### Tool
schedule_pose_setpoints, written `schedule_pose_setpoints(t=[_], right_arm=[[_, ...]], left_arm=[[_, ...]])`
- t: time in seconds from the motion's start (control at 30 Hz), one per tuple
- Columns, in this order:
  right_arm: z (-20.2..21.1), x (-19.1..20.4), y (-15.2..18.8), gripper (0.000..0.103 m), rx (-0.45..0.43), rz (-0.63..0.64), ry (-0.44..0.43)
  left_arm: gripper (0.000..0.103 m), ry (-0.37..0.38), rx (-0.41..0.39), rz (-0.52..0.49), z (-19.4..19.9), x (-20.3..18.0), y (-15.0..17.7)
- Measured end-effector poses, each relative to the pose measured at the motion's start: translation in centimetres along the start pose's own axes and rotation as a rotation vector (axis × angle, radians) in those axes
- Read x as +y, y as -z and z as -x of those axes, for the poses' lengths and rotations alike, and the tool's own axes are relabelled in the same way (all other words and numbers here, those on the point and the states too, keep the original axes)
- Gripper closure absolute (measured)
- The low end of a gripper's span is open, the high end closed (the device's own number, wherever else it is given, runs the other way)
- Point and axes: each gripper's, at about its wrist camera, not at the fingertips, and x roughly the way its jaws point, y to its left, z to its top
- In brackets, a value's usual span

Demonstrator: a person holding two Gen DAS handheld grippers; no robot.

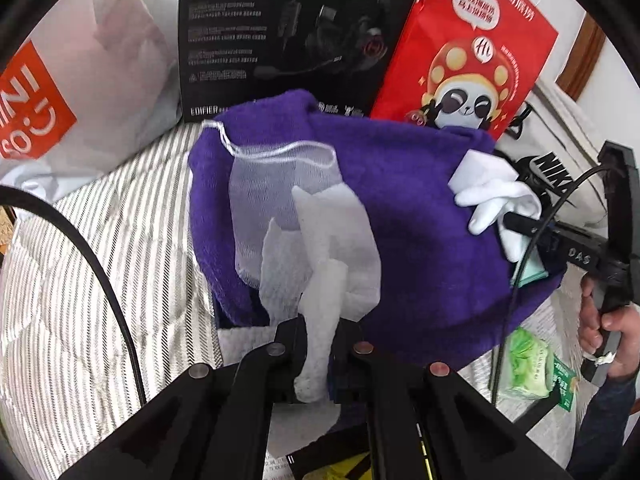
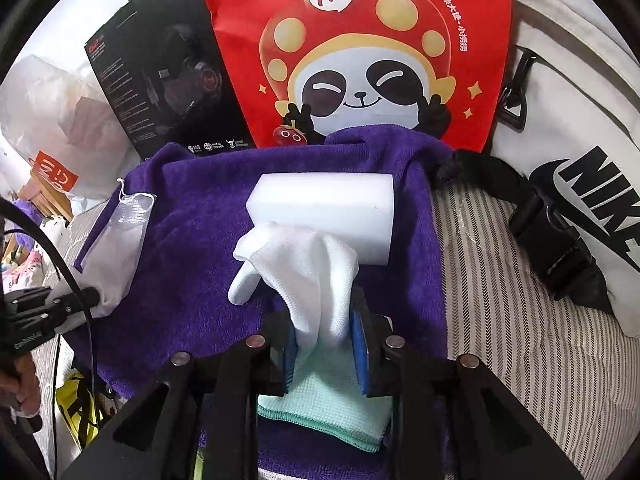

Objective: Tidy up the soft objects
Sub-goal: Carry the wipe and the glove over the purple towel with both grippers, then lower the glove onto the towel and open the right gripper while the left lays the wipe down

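Observation:
A purple towel [image 1: 420,240] lies spread on the striped bed; it also shows in the right wrist view [image 2: 192,240]. My left gripper [image 1: 318,332] is shut on a white mesh drawstring bag [image 1: 288,192] with white cloth inside, lying on the towel. The bag shows at the left of the right wrist view [image 2: 120,236]. My right gripper [image 2: 325,340] is shut on a white sock [image 2: 304,268], held over the towel in front of a white sponge block [image 2: 324,216]. The sock [image 1: 496,204] and right gripper [image 1: 520,226] show at the right of the left wrist view. A folded mint cloth [image 2: 324,412] lies under the right gripper.
A black headset box [image 1: 280,28], a red panda bag [image 1: 468,52] and a white plastic bag [image 1: 80,80] stand behind the towel. A white Nike bag [image 2: 580,160] with a black buckle lies right. A green packet [image 1: 528,364] lies on the striped bedding [image 1: 80,280].

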Motion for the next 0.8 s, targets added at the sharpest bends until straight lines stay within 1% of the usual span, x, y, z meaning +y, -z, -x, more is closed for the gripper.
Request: schedule_pose_setpoints(t=[0.13,0.23,0.3,0.33,0.37,0.4,0.47,0.5,0.53,0.6,0.8], right_arm=[[-0.1,-0.2,0.1,0.075,0.001,-0.011,-0.005],[0.0,-0.2,0.1,0.069,0.009,-0.018,-0.007],[0.2,-0.1,0.1,0.058,0.017,-0.012,-0.006],[0.3,0.0,0.2,0.054,0.019,-0.003,-0.004],[0.5,0.1,0.2,0.045,0.019,0.004,0.000],[0.6,0.2,0.3,0.037,0.018,0.012,0.006],[1.0,0.4,0.5,0.030,0.009,0.030,0.031],[1.2,0.5,0.5,0.027,0.006,0.034,0.042],[1.4,0.5,0.6,0.027,0.004,0.038,0.048],[1.8,0.5,0.6,0.027,-0.001,0.033,0.059],[3.7,0.1,0.8,0.026,-0.018,0.003,0.053]], left_arm=[[0.097,-0.010,0.003,-0.008,-0.3,-0.3,0.1],[0.097,-0.012,0.012,-0.008,-0.3,-0.2,0.2],[0.096,-0.007,0.019,-0.018,-0.2,-0.3,0.3],[0.094,-0.005,0.022,-0.021,-0.2,-0.3,0.3],[0.093,-0.001,0.026,-0.020,-0.2,-0.4,0.4],[0.089,0.006,0.031,-0.019,-0.1,-0.4,0.4],[0.082,0.020,0.037,-0.013,0.0,-0.4,0.5],[0.075,0.025,0.037,-0.011,0.2,-0.5,0.6],[0.066,0.030,0.037,-0.014,0.3,-0.7,0.7],[0.059,0.036,0.034,-0.023,0.8,-1.1,0.9],[0.058,0.014,0.021,-0.033,2.3,-1.5,1.6]])
